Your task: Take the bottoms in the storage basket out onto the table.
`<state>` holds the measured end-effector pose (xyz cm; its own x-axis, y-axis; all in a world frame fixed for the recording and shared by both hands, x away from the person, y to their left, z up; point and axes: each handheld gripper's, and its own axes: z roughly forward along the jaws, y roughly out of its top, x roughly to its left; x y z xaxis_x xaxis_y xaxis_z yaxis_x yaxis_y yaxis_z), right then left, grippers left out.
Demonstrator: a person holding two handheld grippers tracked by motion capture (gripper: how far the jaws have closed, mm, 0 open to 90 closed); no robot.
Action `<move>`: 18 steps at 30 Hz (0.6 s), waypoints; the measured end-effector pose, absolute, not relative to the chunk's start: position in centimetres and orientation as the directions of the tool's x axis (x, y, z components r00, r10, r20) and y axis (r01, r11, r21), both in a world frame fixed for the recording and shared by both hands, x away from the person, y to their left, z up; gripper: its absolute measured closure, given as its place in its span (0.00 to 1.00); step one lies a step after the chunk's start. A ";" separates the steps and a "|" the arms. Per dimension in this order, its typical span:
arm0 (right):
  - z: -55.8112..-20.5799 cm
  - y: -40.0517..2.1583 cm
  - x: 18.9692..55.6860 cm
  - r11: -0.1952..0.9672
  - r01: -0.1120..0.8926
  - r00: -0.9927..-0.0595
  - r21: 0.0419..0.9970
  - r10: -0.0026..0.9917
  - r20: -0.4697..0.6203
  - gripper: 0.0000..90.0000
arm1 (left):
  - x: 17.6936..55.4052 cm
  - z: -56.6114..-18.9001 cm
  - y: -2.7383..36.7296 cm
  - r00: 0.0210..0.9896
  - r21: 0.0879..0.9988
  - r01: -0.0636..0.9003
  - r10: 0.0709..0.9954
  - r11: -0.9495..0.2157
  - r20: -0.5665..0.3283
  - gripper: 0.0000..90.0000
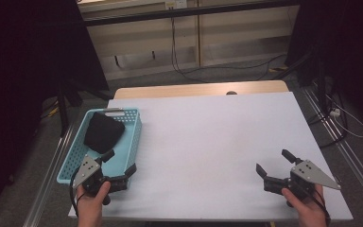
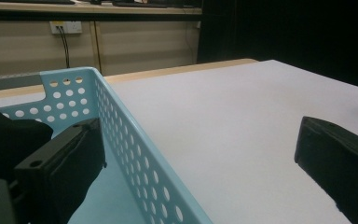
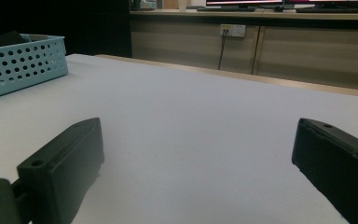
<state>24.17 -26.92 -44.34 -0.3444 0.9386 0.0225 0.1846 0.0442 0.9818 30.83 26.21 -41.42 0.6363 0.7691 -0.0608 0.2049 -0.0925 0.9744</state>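
A light blue perforated basket (image 1: 130, 124) stands on the left of the white table (image 1: 217, 137), and a black bundled cloth (image 1: 103, 131) lies in its far half. My left gripper (image 1: 121, 161) is open at the basket's near right corner. In the left gripper view, my left gripper (image 2: 199, 140) straddles the basket wall (image 2: 130, 140), one jaw inside beside the cloth (image 2: 4, 140) and the other over the table; neither pad touches the wall. My right gripper (image 1: 273, 161) is open over the table's near right with nothing between its fingers, as its own view (image 3: 198, 140) also shows.
The table's wooden far edge (image 1: 198, 89) shows beyond the white sheet. Behind it stand cabinets with cables (image 1: 175, 52) hanging down. Dark curtains flank both sides. From the right gripper view the basket (image 3: 23, 60) stands far off to the left.
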 end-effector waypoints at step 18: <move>-44.2 -26.3 24.7 0.052 0.171 -0.360 0.984 0.933 0.013 0.02 | 31.0 -39.9 26.3 0.637 0.979 0.197 0.766 -0.057 -0.084 0.02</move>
